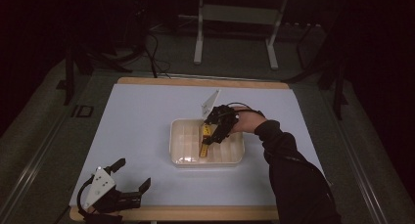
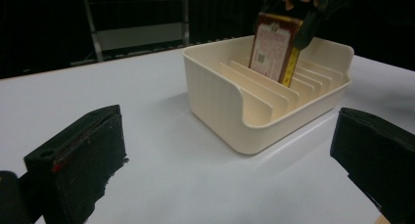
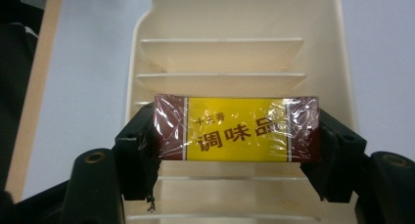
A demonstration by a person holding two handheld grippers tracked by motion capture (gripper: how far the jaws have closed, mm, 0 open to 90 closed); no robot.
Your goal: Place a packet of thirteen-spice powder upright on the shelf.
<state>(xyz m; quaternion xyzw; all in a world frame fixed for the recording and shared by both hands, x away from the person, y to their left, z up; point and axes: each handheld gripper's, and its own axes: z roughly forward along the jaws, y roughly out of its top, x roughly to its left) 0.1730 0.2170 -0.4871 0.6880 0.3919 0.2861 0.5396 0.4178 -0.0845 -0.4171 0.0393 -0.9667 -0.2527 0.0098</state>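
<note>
So starting at the left: the left tool (image 1: 128, 176) is just parked at the near-left corner of the bench (image 1: 147, 111), jaws spread wide with nothing between them, well apart from the action. From its own view it's looking across bare white surface at the cream rack (image 2: 244, 106), a tray with a row of thin divider fins. Moving right, the right tool (image 3: 235, 136) is the one doing the work: it's clamped on a small box (image 3: 237, 135), yellow and dark red with a shiny plastic wrap, pinched by its two short ends. The box is over the middle of the rack (image 1: 182, 136), held on edge with its lower edge dipping between fins, though I can't tell if it's touching bottom yet. The bit that matters: the box's long axis runs parallel to the fins (image 3: 220, 77), so it looks lined up to drop straight down into a slot, and the right hand is obviously the one to do it. My guess is the only risk is catching a fin if it tilts. Surface is a plain white sheet on a wood-edged bench, room's dark, with a pale metal stand (image 1: 235, 18) on the floor at the back.
</note>
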